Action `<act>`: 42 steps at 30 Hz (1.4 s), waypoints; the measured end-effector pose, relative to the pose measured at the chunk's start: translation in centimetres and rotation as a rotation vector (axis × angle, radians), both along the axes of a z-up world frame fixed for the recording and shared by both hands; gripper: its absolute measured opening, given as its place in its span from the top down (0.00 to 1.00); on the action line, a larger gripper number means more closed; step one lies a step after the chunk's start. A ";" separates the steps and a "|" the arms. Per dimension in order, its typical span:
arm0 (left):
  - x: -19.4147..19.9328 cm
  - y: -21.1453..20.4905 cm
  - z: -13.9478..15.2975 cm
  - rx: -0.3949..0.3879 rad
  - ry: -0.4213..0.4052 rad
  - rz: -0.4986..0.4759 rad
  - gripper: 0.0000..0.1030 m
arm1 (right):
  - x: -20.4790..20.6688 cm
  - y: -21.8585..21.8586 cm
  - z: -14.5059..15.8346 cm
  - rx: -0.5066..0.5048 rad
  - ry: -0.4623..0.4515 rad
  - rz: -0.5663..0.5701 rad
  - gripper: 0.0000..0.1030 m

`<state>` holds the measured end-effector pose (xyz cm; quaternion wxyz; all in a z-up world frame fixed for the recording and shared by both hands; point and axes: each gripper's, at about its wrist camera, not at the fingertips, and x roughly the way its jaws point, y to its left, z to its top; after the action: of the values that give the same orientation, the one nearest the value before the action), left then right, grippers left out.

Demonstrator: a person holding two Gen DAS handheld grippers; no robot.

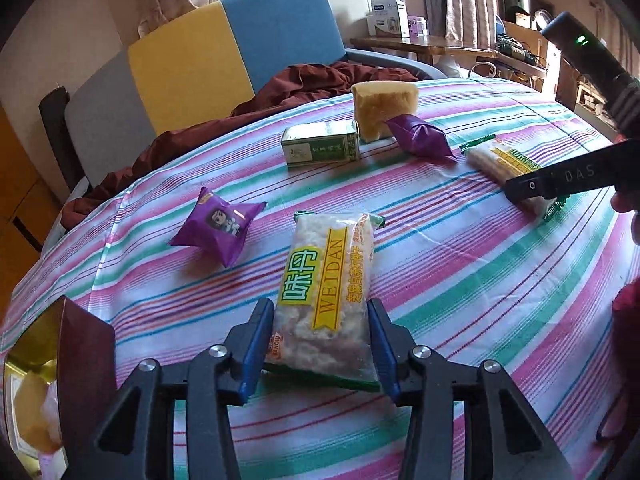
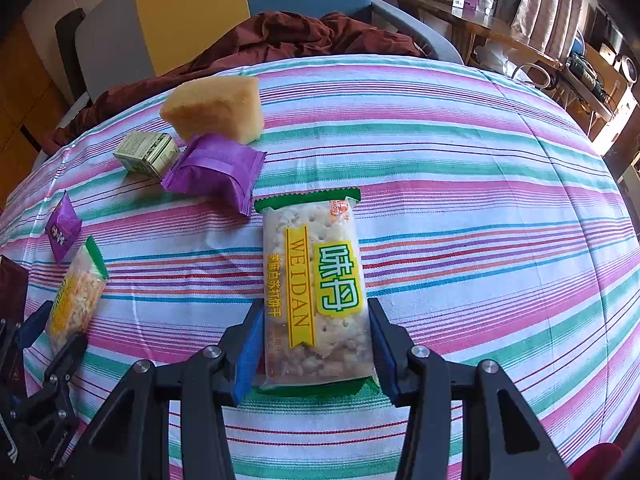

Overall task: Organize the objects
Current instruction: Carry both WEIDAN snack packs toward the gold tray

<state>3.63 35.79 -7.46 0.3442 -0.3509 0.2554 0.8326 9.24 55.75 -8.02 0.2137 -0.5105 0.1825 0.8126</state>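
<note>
Two WEIDAN cracker packs lie on the striped tablecloth. My left gripper [image 1: 318, 320] has its blue pads on both sides of one pack [image 1: 328, 292], jaws closed against it. My right gripper [image 2: 316, 320] grips the other pack [image 2: 318, 292] the same way; that pack also shows in the left wrist view [image 1: 504, 164], partly behind the right gripper. The left-held pack shows in the right wrist view [image 2: 76, 292] at far left.
A yellow sponge [image 1: 384, 108], a green box [image 1: 320, 148] and a purple packet [image 1: 420, 140] sit at the far side. Another purple packet [image 1: 218, 228] lies left. A dark box [image 1: 80, 360] stands at the near left. A chair with brown cloth [image 1: 200, 132] is behind the tablecloth [image 1: 480, 280].
</note>
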 end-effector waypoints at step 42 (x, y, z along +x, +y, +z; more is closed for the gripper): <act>2.7 -11.2 4.1 0.323 -0.164 0.072 0.56 | -0.9 -4.9 2.0 -0.112 0.146 0.200 0.54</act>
<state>6.35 24.59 -3.36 0.3857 -0.3668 0.0768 0.8431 8.32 50.83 -6.06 0.0889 -0.4769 0.1909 0.8533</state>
